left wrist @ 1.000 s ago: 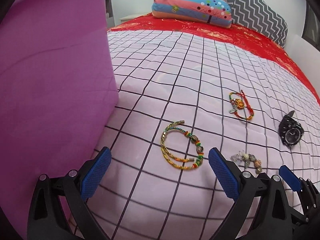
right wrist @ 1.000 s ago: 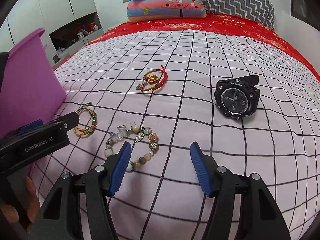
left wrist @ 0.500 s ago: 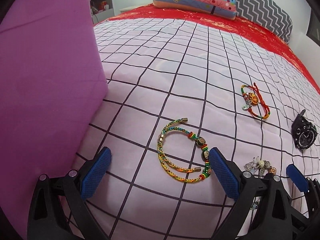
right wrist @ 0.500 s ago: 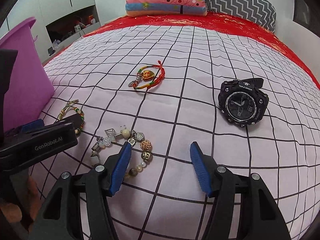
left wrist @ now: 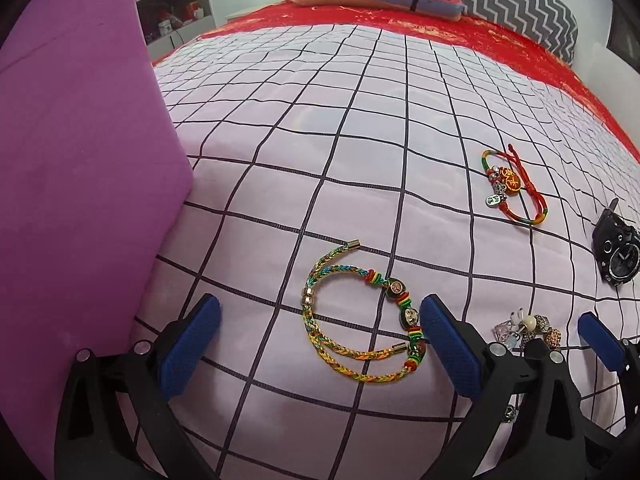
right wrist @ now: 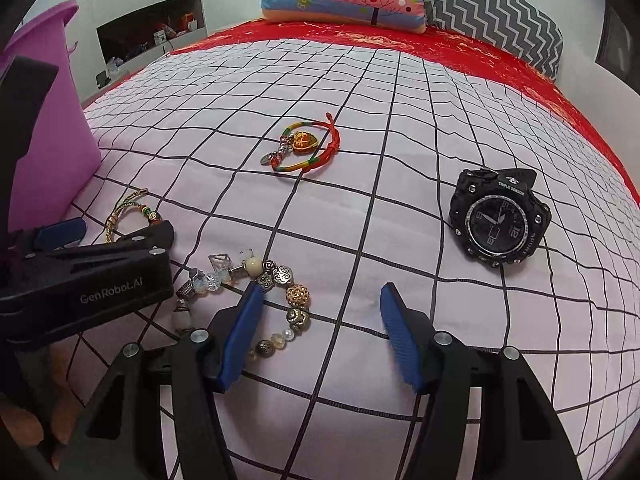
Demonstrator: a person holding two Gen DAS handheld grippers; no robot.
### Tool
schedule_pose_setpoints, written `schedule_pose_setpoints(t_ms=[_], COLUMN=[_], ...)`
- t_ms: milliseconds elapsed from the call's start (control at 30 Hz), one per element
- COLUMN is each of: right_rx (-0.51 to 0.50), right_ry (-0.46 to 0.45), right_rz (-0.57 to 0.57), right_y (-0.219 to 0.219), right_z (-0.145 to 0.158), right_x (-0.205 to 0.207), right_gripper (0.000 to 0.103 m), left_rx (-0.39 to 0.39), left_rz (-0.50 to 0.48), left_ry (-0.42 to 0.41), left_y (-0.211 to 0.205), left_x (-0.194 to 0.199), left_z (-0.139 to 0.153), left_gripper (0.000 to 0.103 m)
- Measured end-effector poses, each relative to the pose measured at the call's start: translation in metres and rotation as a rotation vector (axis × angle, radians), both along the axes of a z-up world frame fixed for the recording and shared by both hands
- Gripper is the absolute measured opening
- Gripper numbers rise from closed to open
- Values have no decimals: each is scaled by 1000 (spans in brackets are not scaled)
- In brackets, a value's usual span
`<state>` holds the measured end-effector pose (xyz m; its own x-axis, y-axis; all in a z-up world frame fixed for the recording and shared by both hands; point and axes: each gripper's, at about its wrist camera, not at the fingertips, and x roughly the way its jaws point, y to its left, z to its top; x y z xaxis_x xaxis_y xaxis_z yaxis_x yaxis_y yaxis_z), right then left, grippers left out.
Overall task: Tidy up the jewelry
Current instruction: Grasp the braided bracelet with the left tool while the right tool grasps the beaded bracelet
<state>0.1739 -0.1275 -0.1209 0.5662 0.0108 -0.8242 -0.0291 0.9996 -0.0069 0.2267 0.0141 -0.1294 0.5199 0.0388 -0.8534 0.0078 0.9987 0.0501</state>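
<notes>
Checked bedspread [left wrist: 360, 128] with four pieces laid out, nothing picked up yet, so this looks like the very start of the sorting.

Using the braided bracelet [left wrist: 352, 320] as the marker: left gripper [left wrist: 320, 344] hangs right over it, spread wide, right pad just beside the beads, so closing there should catch it. Just right of it is the bead bracelet [right wrist: 256, 300], with the right gripper [right wrist: 320, 328] spread too, left pad over its beads. Purple bin [left wrist: 72, 160] stands close on the left, probably the drop spot. Farther right sits the black watch [right wrist: 496, 216], and beyond lies the red cord bracelet [right wrist: 308, 146]. Next move calls for a low, careful pinch on thin cord against soft fabric.
</notes>
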Motion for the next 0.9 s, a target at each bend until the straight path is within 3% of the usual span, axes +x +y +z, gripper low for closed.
schedule_pose_setpoints(t_ms=[100, 200, 300, 367, 433, 467, 733, 900], right_rx=[-9, -26, -36, -40, -12, 14, 97, 95], right_ry=[1, 5, 8, 9, 5, 4, -32, -45], right_rz=[11, 34, 52, 52, 46, 42, 20, 18], right_y=[2, 5, 8, 9, 5, 2, -13, -16], right_z=[-1, 0, 0, 0, 1, 2, 14, 23], right_x=[-2, -4, -5, -5, -5, -6, -29, -48], right_gripper=[55, 46, 14, 11, 11, 10, 10, 10], left_rx=[-9, -14, -16, -27, -53, -73, -206, -225], left_rz=[-5, -19, -32, -43, -72, -83, -108, -127], left_ry=[6, 10, 4, 0, 1, 11, 30, 32], left_y=[0, 1, -2, -5, -9, -10, 0, -1], left_x=[0, -3, -7, -9, -9, -9, -33, -63], left_z=[0, 1, 2, 5, 8, 9, 13, 19], left_gripper=[95, 89, 78, 59, 16, 10, 9, 9])
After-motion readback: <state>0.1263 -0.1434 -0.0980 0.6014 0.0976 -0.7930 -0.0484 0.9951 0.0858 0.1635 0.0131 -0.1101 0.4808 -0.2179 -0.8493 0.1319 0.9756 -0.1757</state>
